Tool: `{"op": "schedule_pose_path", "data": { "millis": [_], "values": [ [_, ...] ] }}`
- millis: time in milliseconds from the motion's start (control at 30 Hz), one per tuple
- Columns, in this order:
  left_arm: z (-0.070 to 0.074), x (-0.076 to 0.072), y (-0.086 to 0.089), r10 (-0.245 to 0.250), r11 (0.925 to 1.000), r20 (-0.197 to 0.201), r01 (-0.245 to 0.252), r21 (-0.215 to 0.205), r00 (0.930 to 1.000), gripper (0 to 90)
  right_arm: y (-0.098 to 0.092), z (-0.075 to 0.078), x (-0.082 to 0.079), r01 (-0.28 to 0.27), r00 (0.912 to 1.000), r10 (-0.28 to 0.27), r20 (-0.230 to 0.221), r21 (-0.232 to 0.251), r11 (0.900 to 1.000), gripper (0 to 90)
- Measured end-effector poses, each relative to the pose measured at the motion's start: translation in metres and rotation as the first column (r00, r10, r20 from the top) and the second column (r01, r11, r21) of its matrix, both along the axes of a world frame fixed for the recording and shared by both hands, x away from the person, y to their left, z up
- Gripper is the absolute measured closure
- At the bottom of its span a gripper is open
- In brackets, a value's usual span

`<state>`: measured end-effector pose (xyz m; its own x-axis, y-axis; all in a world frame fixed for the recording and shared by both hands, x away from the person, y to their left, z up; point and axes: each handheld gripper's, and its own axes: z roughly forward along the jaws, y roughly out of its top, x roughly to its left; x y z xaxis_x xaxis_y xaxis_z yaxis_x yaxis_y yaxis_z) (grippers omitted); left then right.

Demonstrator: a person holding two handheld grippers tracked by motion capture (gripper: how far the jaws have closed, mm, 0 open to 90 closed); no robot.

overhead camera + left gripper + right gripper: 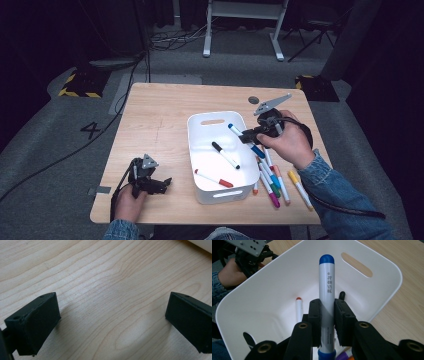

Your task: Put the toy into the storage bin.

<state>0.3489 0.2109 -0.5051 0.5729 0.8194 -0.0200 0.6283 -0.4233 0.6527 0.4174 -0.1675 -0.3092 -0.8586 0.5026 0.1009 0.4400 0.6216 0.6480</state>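
Two pads of my right tool (327, 315) were clenched on the blue-capped white marker (326, 292), so I judged it best released low inside the white plastic bin (384, 267).

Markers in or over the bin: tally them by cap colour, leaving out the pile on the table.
Black marker, lying in the bin: 1
Red marker, lying in the bin: 1
Blue marker, clamped in the right hand-held gripper over the bin: 1
Total: 3
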Motion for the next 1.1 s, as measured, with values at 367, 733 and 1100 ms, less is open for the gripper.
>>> {"op": "schedule_pose_path", "data": {
  "millis": [367,733,1100],
  "values": [
    [0.0,0.0,0.0,0.0,1.0,0.001,0.0,0.0,1.0,0.0,0.02,-0.003,-0.006,-0.049,0.998,0.05,-0.039,0.019,0.999,77.0],
    [0.0,0.0,0.0,0.0,1.0,0.0,0.0,-0.001,1.0,0.0,0.029,-0.022,-0.009,-0.082,0.9954,0.079,-0.055,-0.061,0.995,77.1],
    [0.0,0.0,0.0,-0.001,1.0,0.0,0.001,-0.001,1.0,0.0,0.035,-0.042,-0.014,-0.096,0.9886,0.081,-0.127,-0.117,0.988,77.1]
  ]
}}
